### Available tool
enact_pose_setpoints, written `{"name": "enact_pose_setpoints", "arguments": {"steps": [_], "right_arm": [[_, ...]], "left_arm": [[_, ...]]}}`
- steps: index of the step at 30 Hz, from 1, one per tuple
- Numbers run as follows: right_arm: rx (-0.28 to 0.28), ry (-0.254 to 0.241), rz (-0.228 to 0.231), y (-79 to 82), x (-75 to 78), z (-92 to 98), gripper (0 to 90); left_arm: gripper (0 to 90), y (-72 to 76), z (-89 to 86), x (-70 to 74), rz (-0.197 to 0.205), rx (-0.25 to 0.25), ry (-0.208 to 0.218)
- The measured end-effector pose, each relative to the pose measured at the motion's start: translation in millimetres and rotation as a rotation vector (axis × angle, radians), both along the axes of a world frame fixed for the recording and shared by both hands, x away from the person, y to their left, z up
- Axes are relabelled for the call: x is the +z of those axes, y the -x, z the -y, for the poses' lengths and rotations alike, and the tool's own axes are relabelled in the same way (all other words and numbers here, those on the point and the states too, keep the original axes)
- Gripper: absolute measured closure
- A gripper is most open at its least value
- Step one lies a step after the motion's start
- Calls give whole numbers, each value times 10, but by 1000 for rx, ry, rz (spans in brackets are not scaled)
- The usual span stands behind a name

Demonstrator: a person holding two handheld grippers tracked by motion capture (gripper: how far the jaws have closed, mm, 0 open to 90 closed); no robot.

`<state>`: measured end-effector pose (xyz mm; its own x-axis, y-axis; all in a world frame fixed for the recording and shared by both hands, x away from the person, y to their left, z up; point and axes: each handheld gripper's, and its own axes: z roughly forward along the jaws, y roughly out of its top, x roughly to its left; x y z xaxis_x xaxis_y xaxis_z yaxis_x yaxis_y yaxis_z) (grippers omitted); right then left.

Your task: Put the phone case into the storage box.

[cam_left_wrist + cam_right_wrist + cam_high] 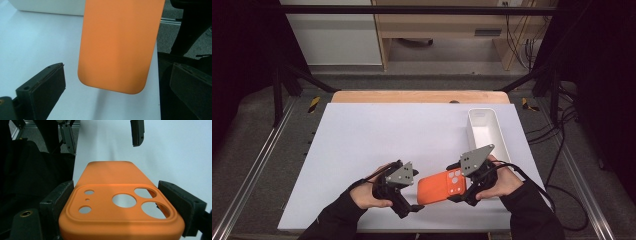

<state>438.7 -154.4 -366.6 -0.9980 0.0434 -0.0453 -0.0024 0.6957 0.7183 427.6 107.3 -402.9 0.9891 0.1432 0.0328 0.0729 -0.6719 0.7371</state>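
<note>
Two hand-held grippers: R (125,202) clamps orange case (120,205), L (110,85) agape.

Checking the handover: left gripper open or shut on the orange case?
Open. In the left gripper view the left gripper has both pads standing clear of the orange phone case; the right gripper clamps its camera end.

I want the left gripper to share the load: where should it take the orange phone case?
Probably the free plain end of the orange phone case, jaws across its two long edges, coming from the left gripper side; the right gripper already clamps the camera-cutout end.
</note>
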Motion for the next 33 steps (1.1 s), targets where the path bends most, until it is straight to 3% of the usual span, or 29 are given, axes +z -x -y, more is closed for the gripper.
{"name": "enact_pose_setpoints", "arguments": {"steps": [14,33], "right_arm": [[25,91,-7,-37,88,-163,166],[35,148,-12,-26,129,-293,166]], "left_arm": [[0,-38,61,-81,-2,-17,-47],[0,-53,97,-109,-4,-59,-100]]}}
